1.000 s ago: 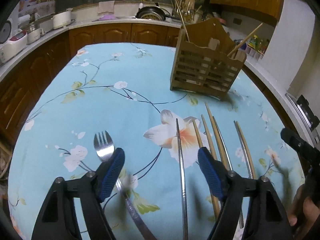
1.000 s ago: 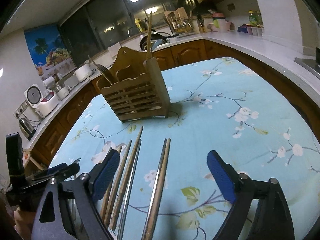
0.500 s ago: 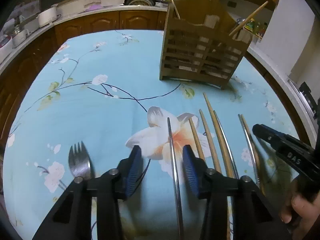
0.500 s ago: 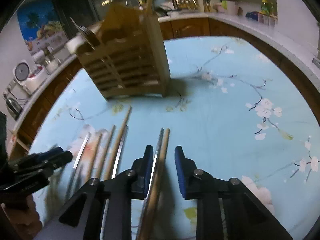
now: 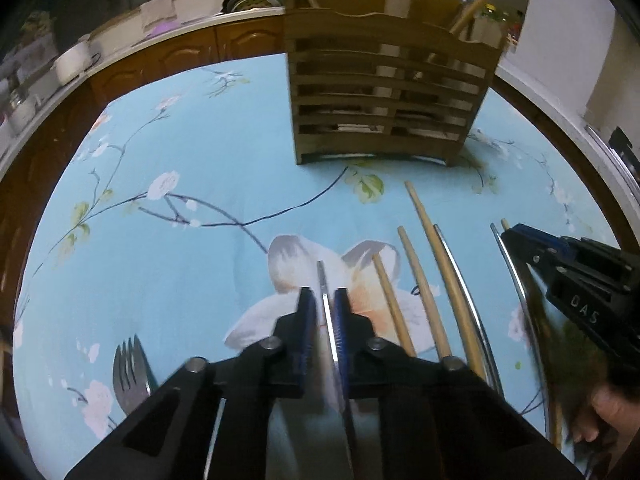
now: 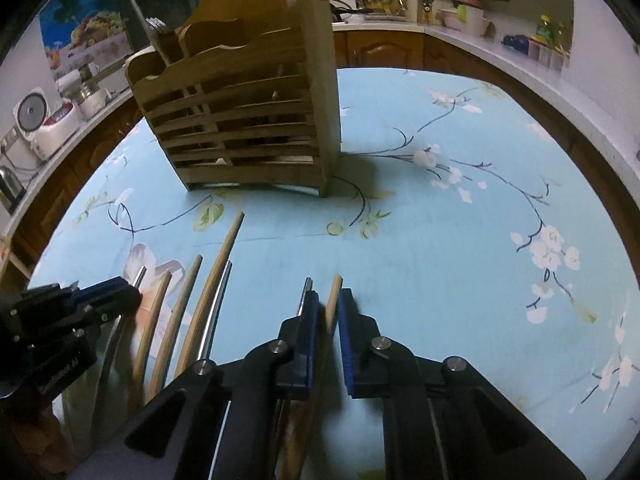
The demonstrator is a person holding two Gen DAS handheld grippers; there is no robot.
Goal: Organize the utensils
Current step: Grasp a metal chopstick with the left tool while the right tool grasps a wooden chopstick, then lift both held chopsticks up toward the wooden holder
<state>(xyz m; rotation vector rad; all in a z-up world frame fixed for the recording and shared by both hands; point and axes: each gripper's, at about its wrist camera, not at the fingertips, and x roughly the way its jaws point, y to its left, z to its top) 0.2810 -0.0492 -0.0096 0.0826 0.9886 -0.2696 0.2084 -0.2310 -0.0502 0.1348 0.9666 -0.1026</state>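
The left hand-held gripper (image 5: 323, 300) has just closed its blue pads onto a metal chopstick (image 5: 322, 280) lying on the flowered worktop (image 5: 168, 272). The right hand-held gripper (image 6: 328, 304) has likewise just closed, clamping a wooden chopstick (image 6: 335, 286) with a metal one (image 6: 306, 286) pressed against the outside of its left pad. Between them lie more chopsticks (image 5: 416, 280), side by side. A fork (image 5: 128, 368) rests near the worktop's left edge. The slatted wooden holder (image 5: 384, 120) stands beyond, with bare cloth before it.
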